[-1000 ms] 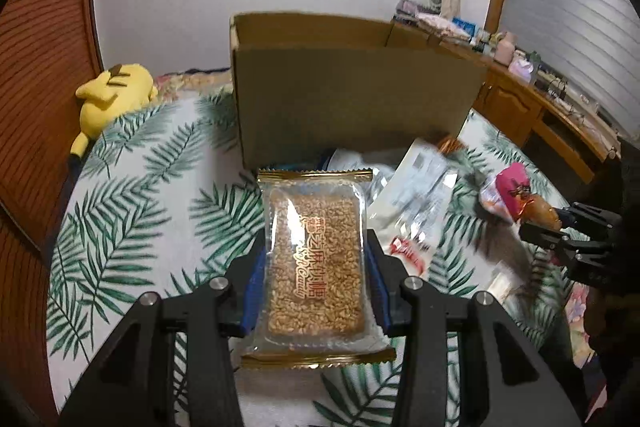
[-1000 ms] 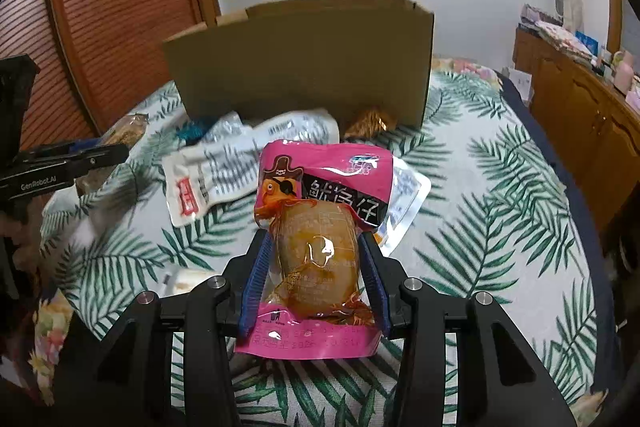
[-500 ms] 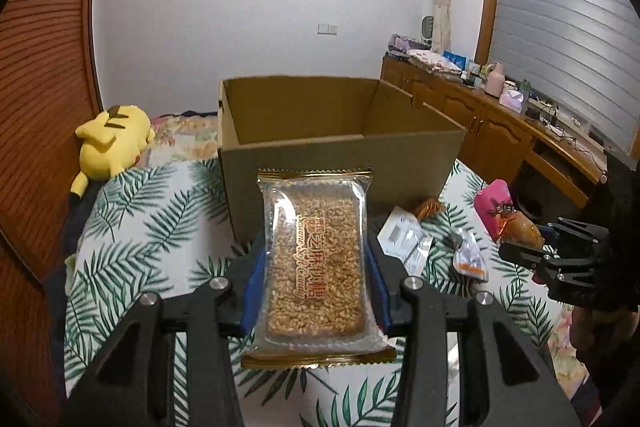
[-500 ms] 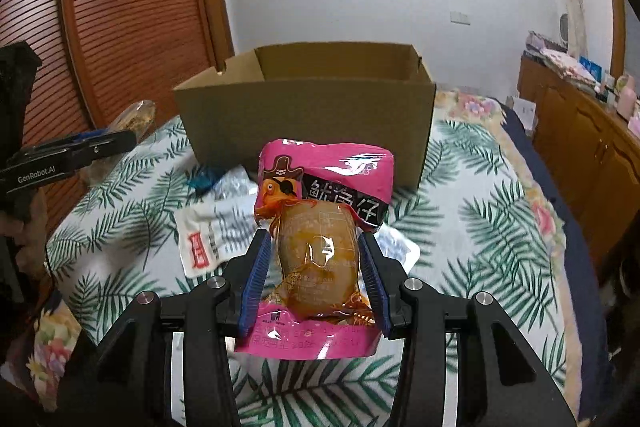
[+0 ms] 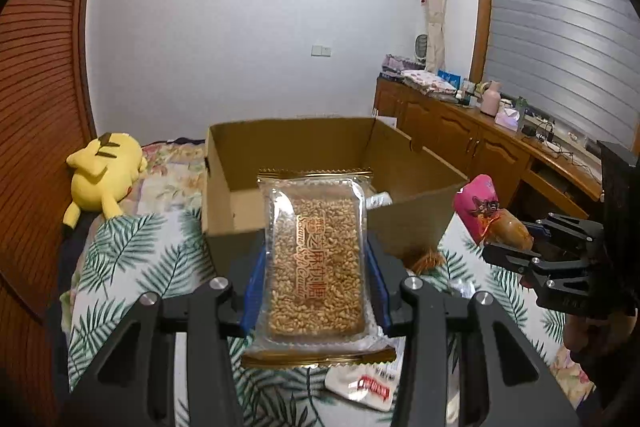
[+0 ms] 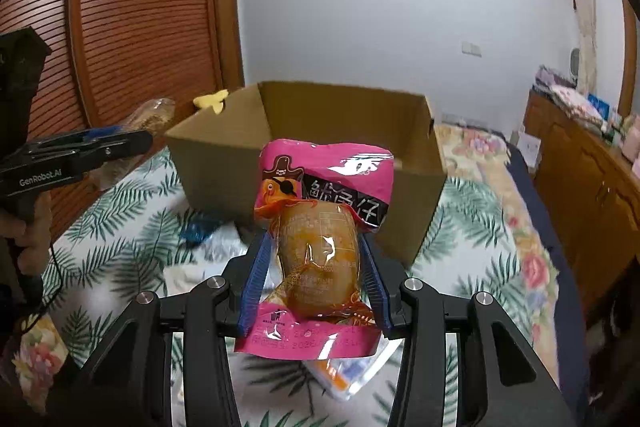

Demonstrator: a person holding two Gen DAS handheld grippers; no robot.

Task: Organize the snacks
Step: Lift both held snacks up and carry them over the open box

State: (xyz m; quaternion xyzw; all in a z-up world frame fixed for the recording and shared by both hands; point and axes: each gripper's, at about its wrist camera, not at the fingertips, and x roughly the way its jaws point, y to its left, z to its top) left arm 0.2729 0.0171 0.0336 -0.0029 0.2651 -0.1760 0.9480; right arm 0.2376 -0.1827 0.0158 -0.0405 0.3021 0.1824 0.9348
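Observation:
My left gripper (image 5: 316, 259) is shut on a clear sesame-bar packet with gold edges (image 5: 318, 259), held up in front of the open cardboard box (image 5: 416, 223). My right gripper (image 6: 316, 267) is shut on a pink squid snack pouch (image 6: 320, 239), also raised before the box (image 6: 224, 171). In the left wrist view the right gripper (image 5: 516, 239) with its pink pouch (image 5: 478, 203) hangs right of the box. In the right wrist view the left gripper (image 6: 120, 143) shows at the left. A white packet (image 5: 378, 201) lies inside the box.
The box stands on a bed with a palm-leaf cover (image 5: 132, 255). Loose snack packets lie on the cover (image 5: 362, 385) (image 6: 348, 375) (image 6: 200, 231). A yellow plush toy (image 5: 104, 175) lies far left. A wooden cabinet (image 5: 480, 147) runs along the right.
Both grippers have risen with their packets, so the box's open top and inside now show. The loose packets on the bed have dropped low in view.

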